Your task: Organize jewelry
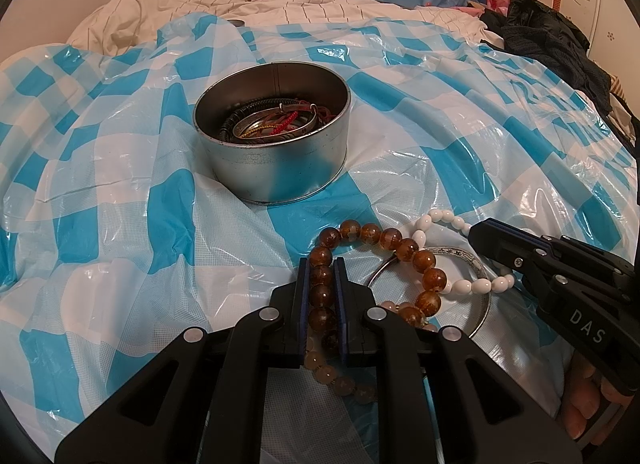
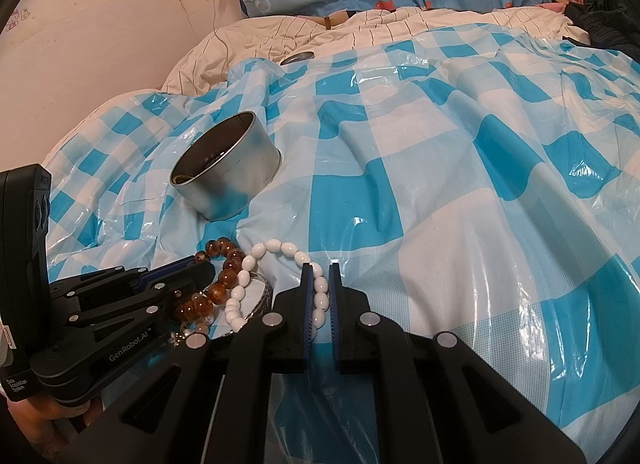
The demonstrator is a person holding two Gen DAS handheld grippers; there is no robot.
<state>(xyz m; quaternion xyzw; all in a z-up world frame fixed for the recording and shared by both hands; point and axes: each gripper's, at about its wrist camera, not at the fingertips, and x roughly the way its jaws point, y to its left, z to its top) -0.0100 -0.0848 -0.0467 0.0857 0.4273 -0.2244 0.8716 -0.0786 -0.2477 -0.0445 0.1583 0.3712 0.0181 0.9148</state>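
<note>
My left gripper (image 1: 322,264) pinched on amber bead bracelet (image 1: 404,252), my right gripper (image 2: 320,268) nearly closed around white bead bracelet (image 2: 256,256). Both lie on checked plastic sheet (image 1: 120,223), near round tin (image 1: 276,167) holding stored bangles, likely destination.

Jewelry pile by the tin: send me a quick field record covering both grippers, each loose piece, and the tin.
left gripper: shut on amber bead bracelet
right gripper: shut on white bead bracelet
silver bangle: flat on the checked plastic sheet, under both bracelets
pale bead bracelet: beneath left gripper
metal tin: upright, open, already holds bangles and red cord
</note>
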